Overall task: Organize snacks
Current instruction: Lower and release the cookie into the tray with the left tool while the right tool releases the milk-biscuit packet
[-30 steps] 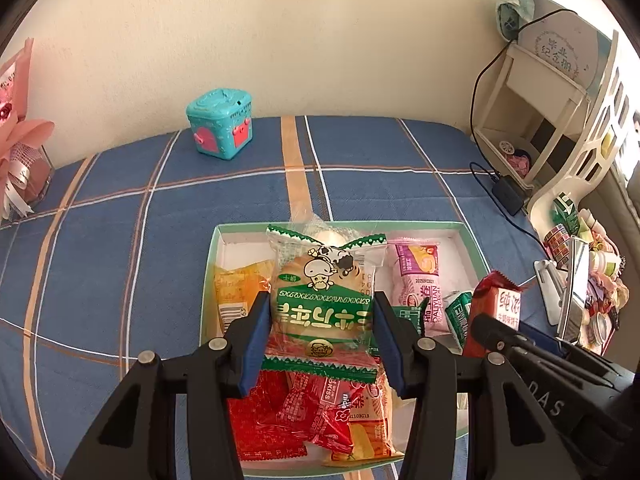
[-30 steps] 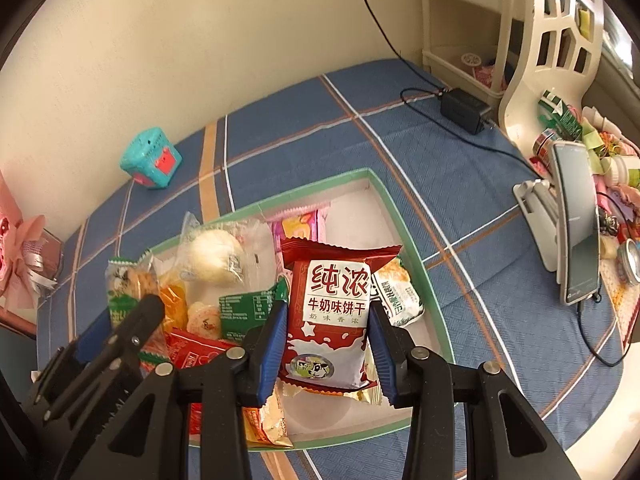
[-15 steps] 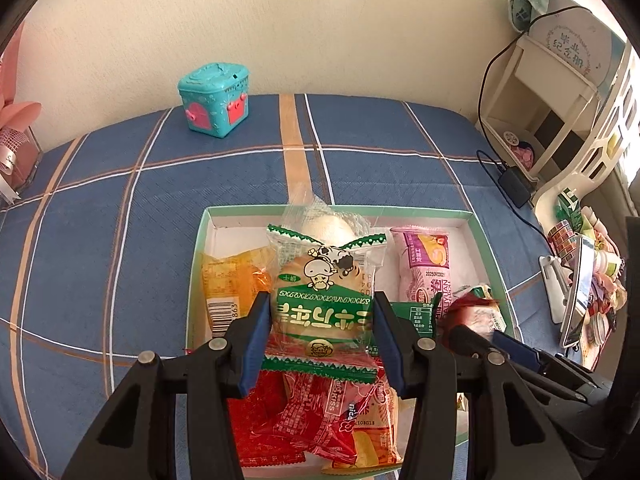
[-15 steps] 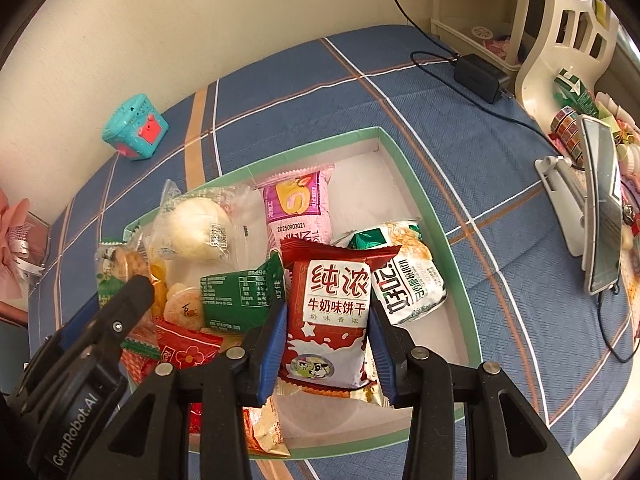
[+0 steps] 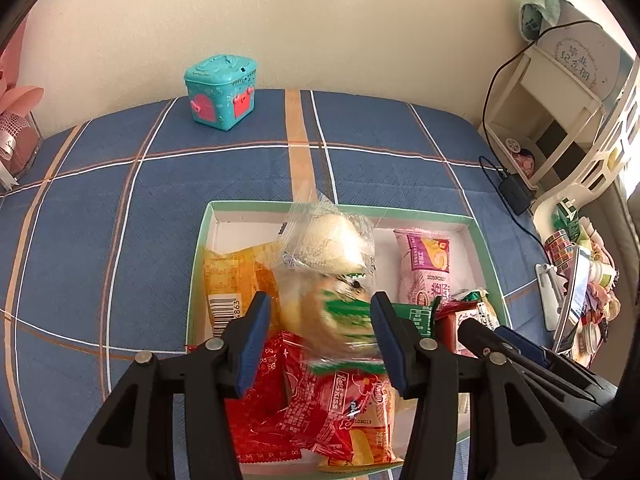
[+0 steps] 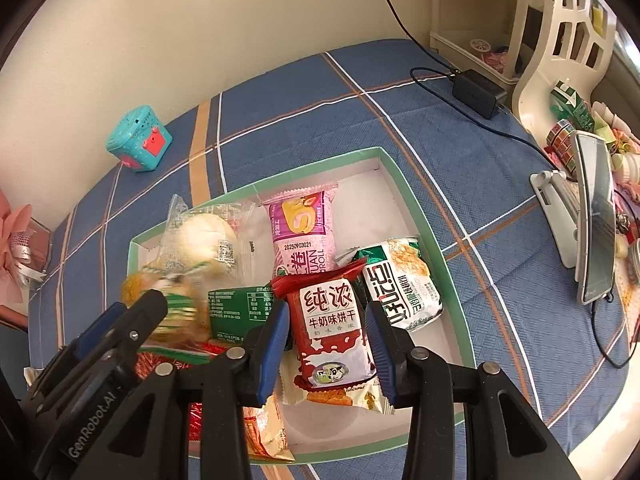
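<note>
A green-rimmed white box (image 5: 202, 240) (image 6: 416, 200) on the blue plaid cloth holds several snack packets. My left gripper (image 5: 320, 340) stands open over the box; the green-and-clear bun packet (image 5: 340, 320) is blurred between its fingers, dropping onto the pile. It also shows blurred in the right wrist view (image 6: 172, 304). My right gripper (image 6: 326, 344) is open around the red milk biscuit packet (image 6: 332, 332), which lies in the box, apart from both pads. A pink roll packet (image 6: 304, 236) and a green-white packet (image 6: 400, 288) lie beside it.
A teal toy box (image 5: 222, 94) stands at the back by the wall. A black charger and cable (image 6: 476, 92) lie at the right. A phone on a stand (image 6: 592, 220) and a cluttered white shelf (image 5: 560, 128) line the right edge. Pink wrapping (image 5: 16, 128) sits far left.
Both grippers have opened and let go. The bun packet has slipped from the left fingers and is falling. The red biscuit packet has dropped into the box. Both grippers moved lower over the box.
</note>
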The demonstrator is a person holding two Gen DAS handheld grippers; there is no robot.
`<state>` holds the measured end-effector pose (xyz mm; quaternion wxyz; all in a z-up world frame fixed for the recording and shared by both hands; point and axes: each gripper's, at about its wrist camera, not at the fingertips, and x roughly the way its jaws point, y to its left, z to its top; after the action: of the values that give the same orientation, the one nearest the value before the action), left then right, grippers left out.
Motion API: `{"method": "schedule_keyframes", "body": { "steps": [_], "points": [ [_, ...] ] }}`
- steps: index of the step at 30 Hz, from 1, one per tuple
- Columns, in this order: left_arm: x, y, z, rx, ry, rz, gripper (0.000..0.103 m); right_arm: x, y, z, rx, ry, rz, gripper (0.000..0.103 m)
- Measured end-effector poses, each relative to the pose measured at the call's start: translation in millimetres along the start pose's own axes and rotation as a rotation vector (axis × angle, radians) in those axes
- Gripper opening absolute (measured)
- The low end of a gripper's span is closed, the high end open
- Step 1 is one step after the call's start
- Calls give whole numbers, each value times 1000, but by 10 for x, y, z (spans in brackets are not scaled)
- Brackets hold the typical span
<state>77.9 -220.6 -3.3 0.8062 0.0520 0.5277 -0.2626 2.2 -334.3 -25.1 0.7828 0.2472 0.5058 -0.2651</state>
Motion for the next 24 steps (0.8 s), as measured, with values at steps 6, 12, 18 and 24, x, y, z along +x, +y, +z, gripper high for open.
{"method": "schedule_keyframes", "body": {
  "steps": [6, 12, 18, 24],
  "points": [
    [-42, 102, 4, -21, 27, 70, 57, 3, 1, -11, -3, 6, -3, 42],
    [-128, 379, -19, -94, 22, 180, 72, 7, 67, -26, -24, 7, -4, 43],
    [-173, 521, -46, -94, 15, 289, 87, -9, 157, -44, -54, 3, -5, 49],
    [-180, 640, -91, -109, 16, 304, 93, -45, 240, -61, -77, -14, -9, 72]
  ]
}}
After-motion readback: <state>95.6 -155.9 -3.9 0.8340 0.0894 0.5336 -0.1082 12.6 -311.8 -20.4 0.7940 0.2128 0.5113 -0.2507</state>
